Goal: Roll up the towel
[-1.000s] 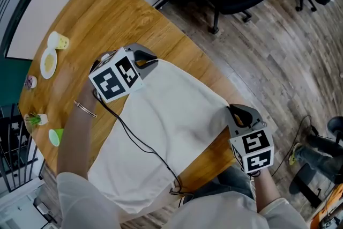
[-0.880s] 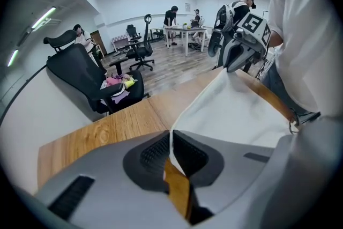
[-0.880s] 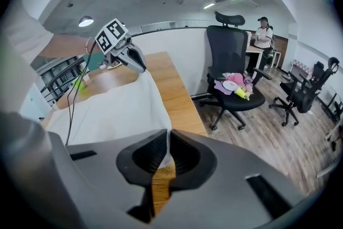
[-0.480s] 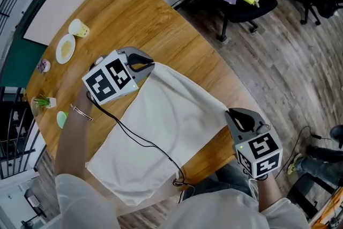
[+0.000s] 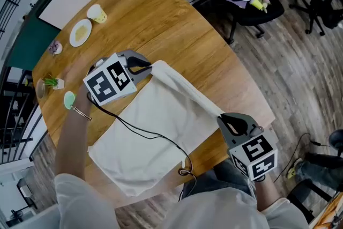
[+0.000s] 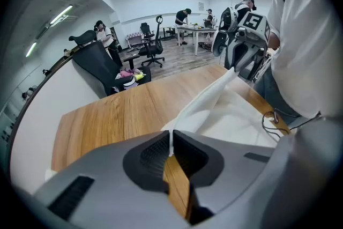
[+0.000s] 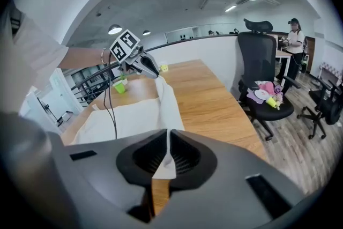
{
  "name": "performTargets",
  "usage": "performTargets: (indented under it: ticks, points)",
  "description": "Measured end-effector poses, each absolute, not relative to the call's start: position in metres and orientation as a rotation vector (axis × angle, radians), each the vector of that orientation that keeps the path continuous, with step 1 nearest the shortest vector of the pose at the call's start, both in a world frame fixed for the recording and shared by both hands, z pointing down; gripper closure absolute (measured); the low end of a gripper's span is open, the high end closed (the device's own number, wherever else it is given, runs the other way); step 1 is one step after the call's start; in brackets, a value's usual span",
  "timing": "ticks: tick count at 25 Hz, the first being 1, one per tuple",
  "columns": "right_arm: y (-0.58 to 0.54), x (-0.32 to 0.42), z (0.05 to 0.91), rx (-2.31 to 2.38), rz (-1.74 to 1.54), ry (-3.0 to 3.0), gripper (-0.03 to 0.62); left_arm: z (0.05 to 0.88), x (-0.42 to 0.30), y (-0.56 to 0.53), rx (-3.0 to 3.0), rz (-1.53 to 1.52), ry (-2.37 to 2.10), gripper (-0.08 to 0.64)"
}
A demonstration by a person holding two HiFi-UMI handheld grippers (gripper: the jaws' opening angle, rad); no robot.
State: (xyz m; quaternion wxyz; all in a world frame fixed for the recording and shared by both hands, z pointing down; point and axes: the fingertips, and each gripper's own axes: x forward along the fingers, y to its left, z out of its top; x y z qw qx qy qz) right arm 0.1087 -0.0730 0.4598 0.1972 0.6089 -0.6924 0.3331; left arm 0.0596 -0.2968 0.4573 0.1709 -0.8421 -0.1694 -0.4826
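We find no words, numbers or brand names that we can read. The only printed signs are black-and-white square patterns, without letters, on the upper cube [image 5: 110, 86] at centre left and the lower cube [image 5: 253, 155] at lower right.

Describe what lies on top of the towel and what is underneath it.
A black cable trails across the top of the towel. Beneath it is the wooden table, which shows only around the cloth. Anything on the covered part of the table cannot be seen.

Small purple item [image 5: 55, 47] unidentifiable
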Motion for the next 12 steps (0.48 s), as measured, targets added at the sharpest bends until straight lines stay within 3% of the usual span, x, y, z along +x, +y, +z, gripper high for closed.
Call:
performTargets:
  ticks: [12]
  points:
    - [-0.072,0.045,0.488,1.568,0.969,-1.986,0.574,0.5,0.002,-0.293,-2.438,-1.407,-0.423,0.534]
